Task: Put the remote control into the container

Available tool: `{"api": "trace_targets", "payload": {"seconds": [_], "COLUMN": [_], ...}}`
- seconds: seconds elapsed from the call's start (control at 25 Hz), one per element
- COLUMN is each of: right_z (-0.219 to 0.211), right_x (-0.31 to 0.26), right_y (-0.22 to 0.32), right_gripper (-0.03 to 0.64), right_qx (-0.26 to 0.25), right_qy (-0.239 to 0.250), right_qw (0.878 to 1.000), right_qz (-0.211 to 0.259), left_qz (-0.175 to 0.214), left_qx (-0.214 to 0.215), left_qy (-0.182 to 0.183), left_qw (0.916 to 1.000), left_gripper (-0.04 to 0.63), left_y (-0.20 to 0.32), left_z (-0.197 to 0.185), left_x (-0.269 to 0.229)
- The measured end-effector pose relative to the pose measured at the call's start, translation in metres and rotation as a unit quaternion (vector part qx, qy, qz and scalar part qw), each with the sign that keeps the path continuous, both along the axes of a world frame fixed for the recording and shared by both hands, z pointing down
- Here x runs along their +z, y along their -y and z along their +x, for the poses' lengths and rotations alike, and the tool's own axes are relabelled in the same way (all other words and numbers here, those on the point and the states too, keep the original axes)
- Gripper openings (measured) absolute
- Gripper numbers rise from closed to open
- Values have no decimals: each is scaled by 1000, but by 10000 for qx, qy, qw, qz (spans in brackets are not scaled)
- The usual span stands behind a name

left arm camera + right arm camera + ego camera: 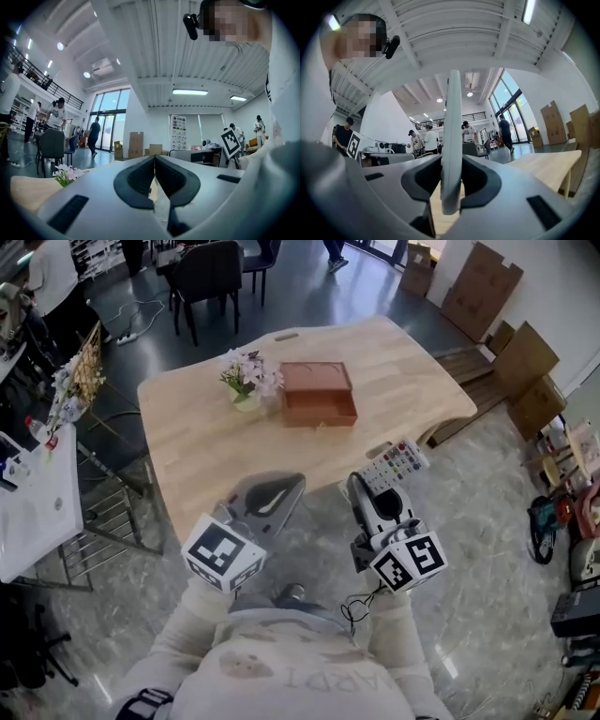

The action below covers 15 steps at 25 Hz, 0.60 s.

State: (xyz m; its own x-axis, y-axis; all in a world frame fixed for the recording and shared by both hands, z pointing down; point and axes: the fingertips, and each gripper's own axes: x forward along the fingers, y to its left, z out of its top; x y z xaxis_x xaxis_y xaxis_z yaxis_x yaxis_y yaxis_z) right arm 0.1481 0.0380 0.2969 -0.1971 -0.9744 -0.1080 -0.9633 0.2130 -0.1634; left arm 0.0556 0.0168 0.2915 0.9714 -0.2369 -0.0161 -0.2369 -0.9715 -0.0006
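Wooden table (187, 446) on grey marbled floor (487, 531)

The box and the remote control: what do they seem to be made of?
The box looks like matt reddish-brown wood, judging by its colour and flat panels; not certain from here. The remote control, clamped in the right hand-held gripper, seems smooth white plastic with coloured buttons, probably rubber.

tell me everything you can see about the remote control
The remote control is a slim white slab, plastic by its look, with rows of small coloured buttons on its face. The right gripper clamps one end between its jaws. The rest sticks out in the air by the near edge of the wooden table. The right gripper view shows it edge-on, as a thin pale upright strip. Nothing else touches it.
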Motion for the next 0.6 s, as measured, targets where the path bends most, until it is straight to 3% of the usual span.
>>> {"api": "trace_targets", "payload": {"seconds": [0.28, 0.6], "right_z": [39, 70], "right_x": [11, 35], "right_y": [40, 110], "right_gripper": [112, 112], "right_qx": [-170, -103], "right_qy": [5, -310], "right_qw": [9998, 9976], "right_qz": [-110, -615], "left_qz": [-5, 9], "left_qx": [-266, -276], "left_qy": [-22, 24], "left_qw": [9996, 9996], "left_gripper": [14, 14], "left_y": [29, 71], "left_z": [32, 49], "left_x": [-3, 1]}}
